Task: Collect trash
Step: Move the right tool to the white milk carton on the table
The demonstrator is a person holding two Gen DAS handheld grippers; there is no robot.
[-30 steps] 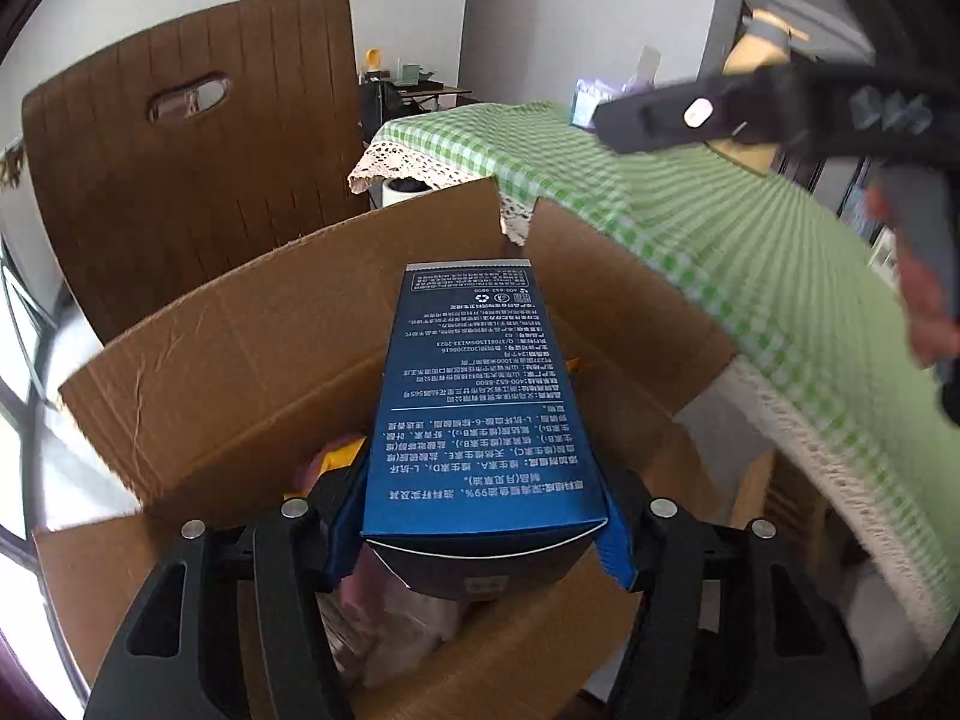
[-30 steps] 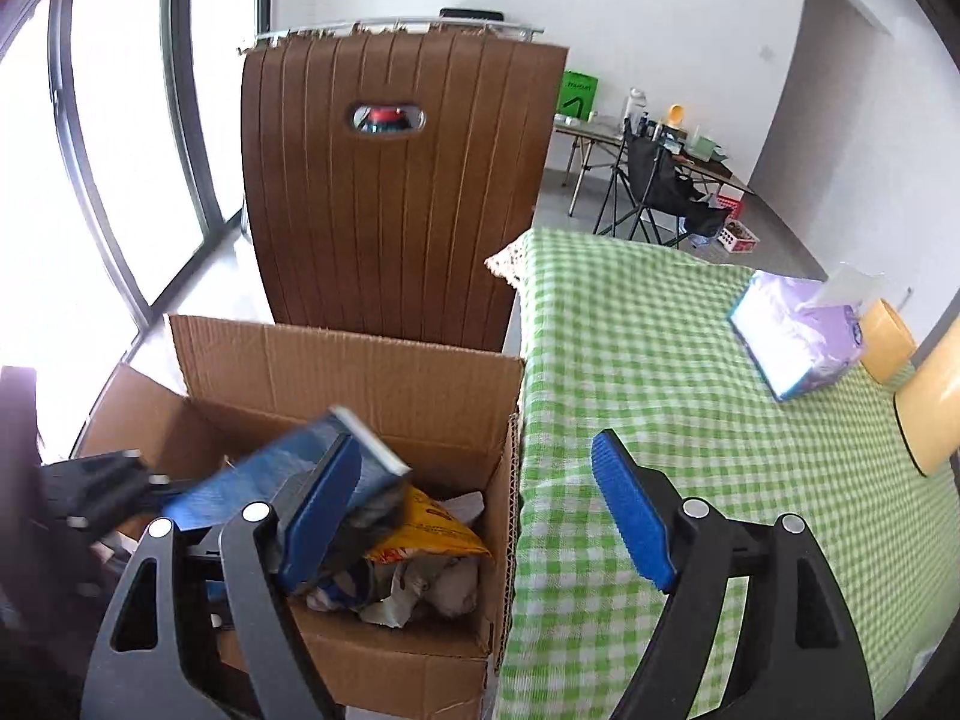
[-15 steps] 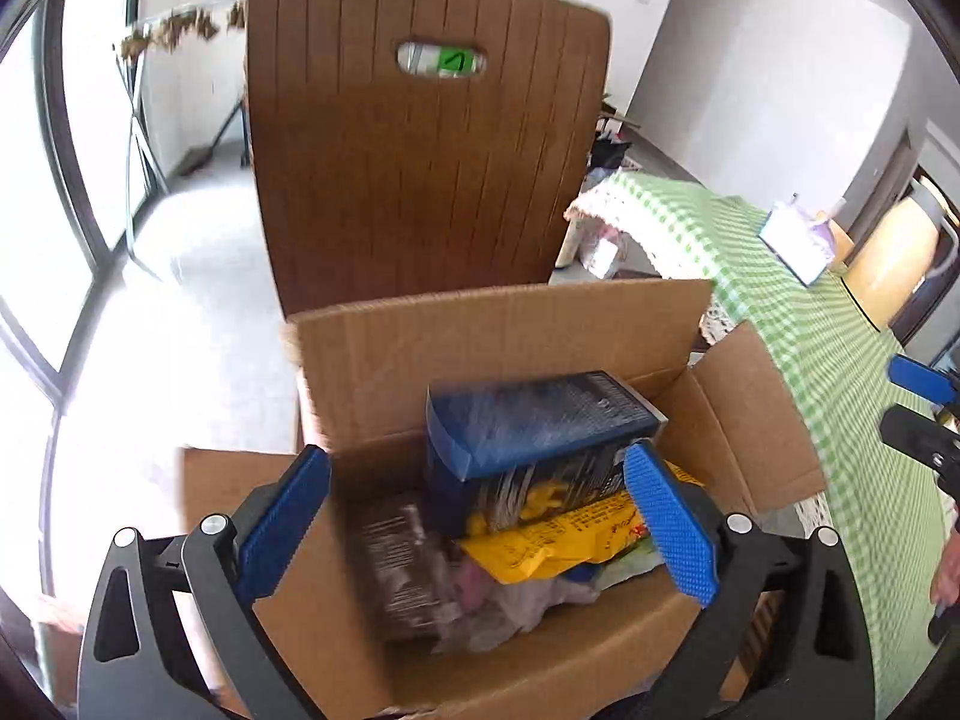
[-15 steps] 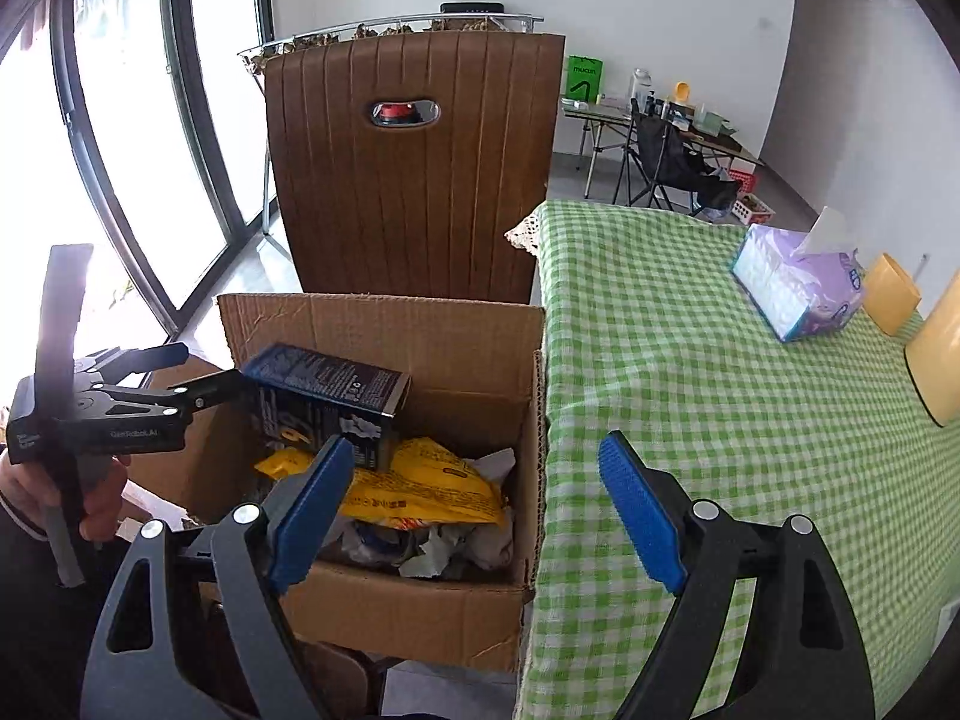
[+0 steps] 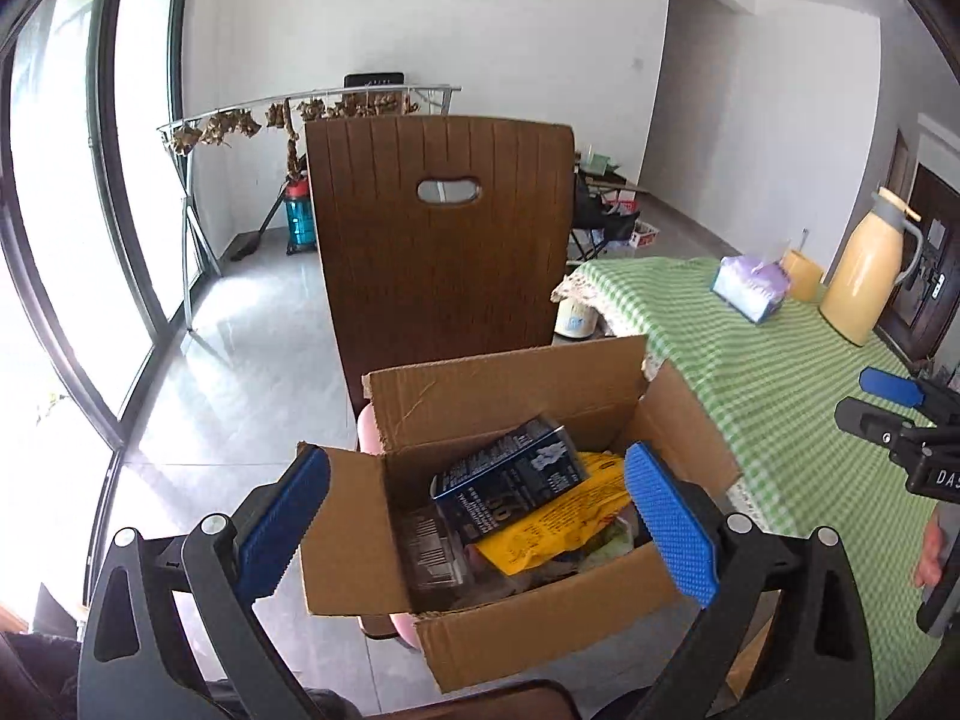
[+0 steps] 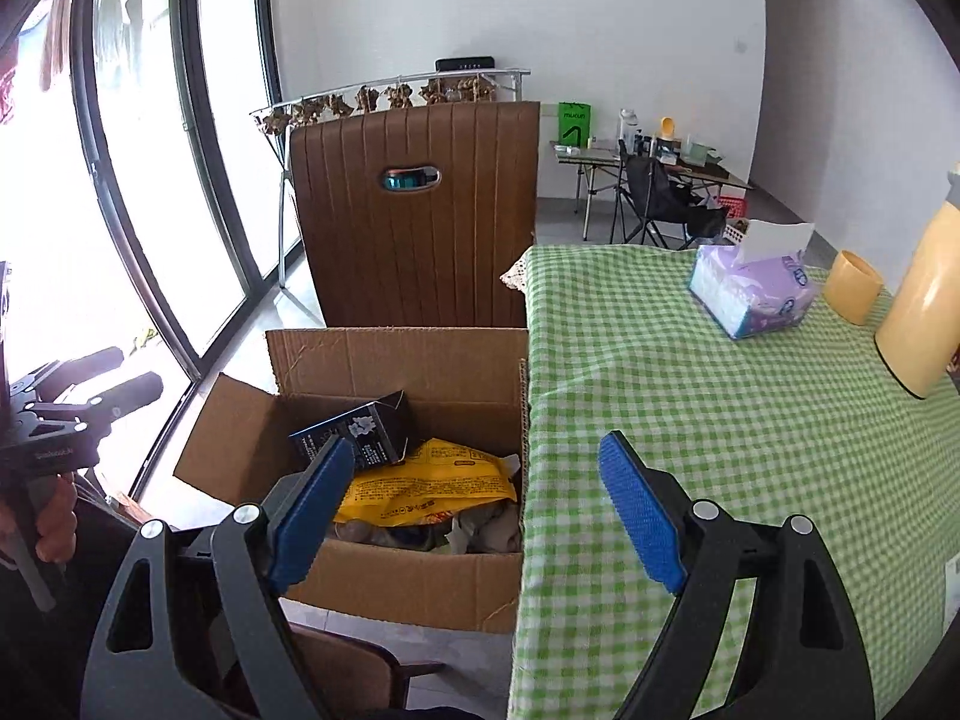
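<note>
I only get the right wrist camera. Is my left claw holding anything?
Observer: No. The left claw is open with nothing between its pads. Its jaws have just been opening, and it points at the brown cardboard box.
Operator: What is the box sitting on?
Observer: A pink thing peeks out beneath it, maybe a seat.
Operator: My picture cuts off the tall yellow bottle. What's on top?
Observer: The pale yellow jug has a grey top and a side handle.
</note>
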